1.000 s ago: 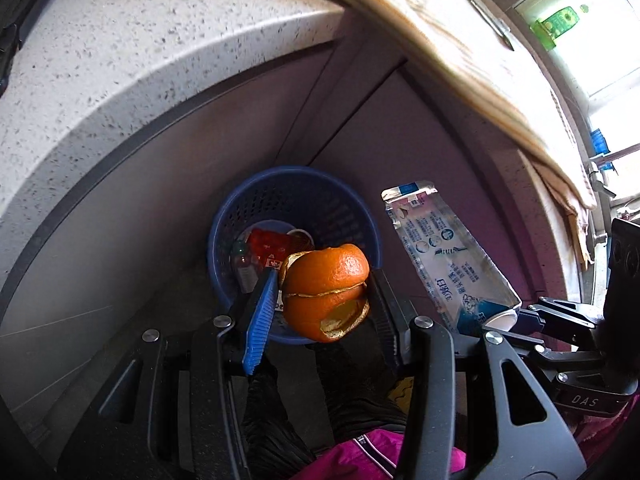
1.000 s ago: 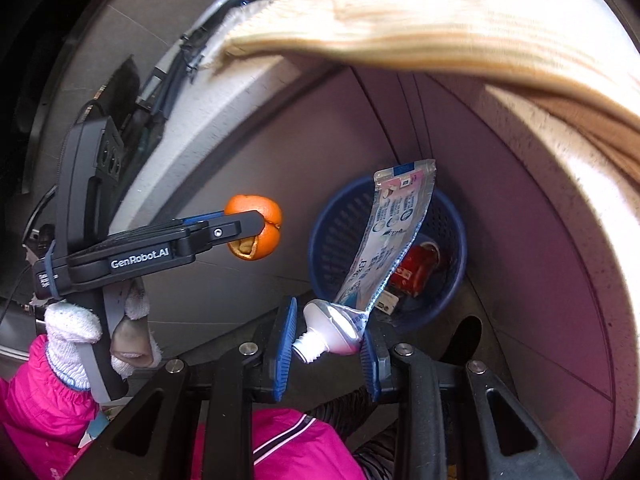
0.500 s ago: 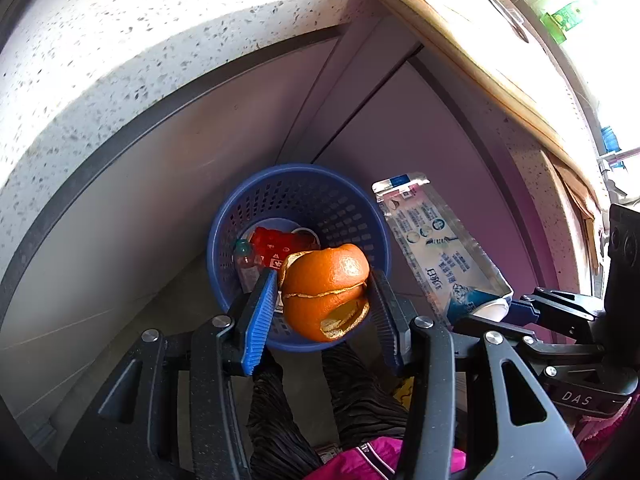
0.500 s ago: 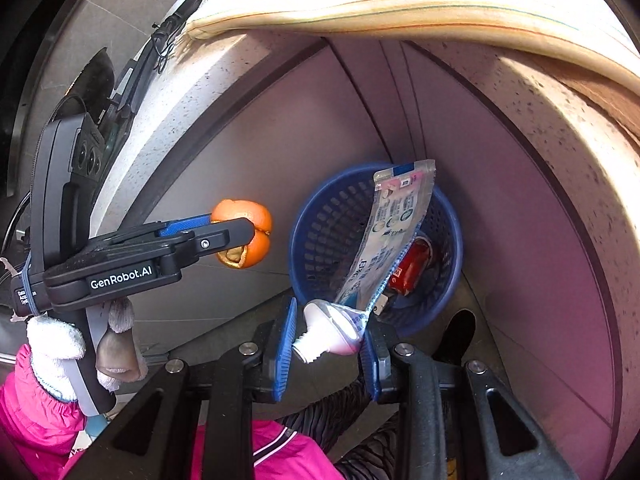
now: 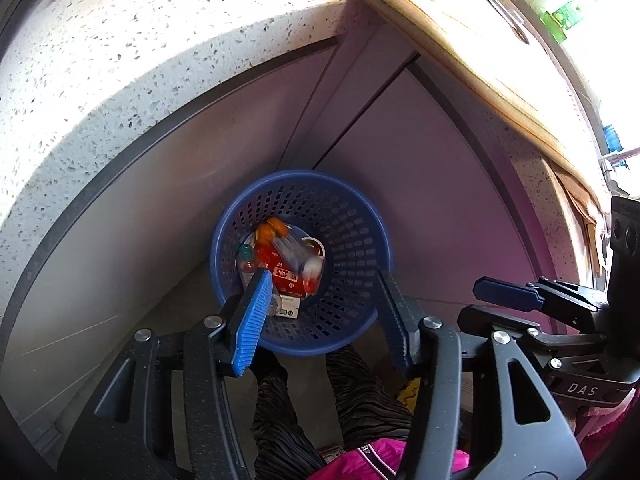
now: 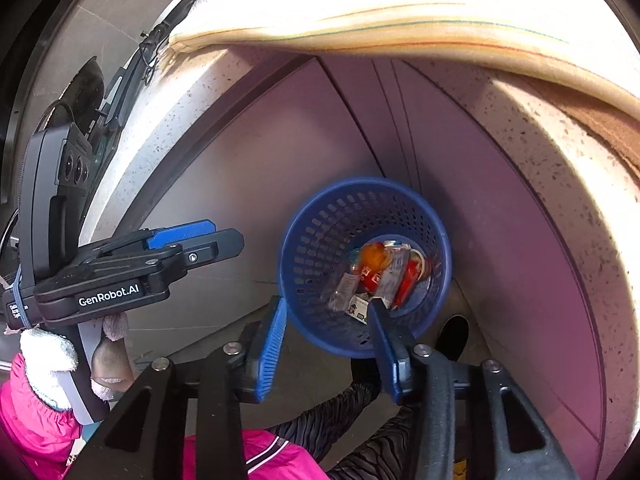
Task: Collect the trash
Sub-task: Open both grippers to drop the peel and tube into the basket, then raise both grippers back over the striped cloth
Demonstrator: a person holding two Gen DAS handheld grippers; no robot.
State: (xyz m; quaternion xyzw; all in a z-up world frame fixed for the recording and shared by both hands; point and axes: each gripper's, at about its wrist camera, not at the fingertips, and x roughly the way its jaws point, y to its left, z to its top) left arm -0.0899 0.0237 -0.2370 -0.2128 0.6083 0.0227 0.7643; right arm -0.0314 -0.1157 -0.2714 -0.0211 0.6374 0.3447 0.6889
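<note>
A blue mesh waste basket [image 5: 352, 216] stands on the floor below me; it also shows in the right wrist view [image 6: 320, 240]. Inside lie an orange peel [image 5: 272, 229], a white squeezed tube [image 5: 298, 258], a red packet [image 5: 276, 268] and a small bottle [image 5: 245, 260]. In the right wrist view the peel [image 6: 372, 256] and the tube [image 6: 394, 276] rest among the trash. My left gripper [image 5: 324, 320] is open and empty above the basket. My right gripper [image 6: 328, 328] is open and empty above the basket's near rim.
A speckled stone counter edge [image 5: 120, 80] curves overhead, with purple cabinet doors [image 5: 440, 184] behind the basket. A striped cloth [image 6: 400, 12] hangs over the counter. The person's dark-trousered legs [image 5: 352, 384] and a shoe [image 6: 452, 332] are beside the basket.
Both grippers have opened. The orange peel has dropped from the left gripper and the tube from the right gripper into the basket. Both grippers are now lower, closer over the basket.
</note>
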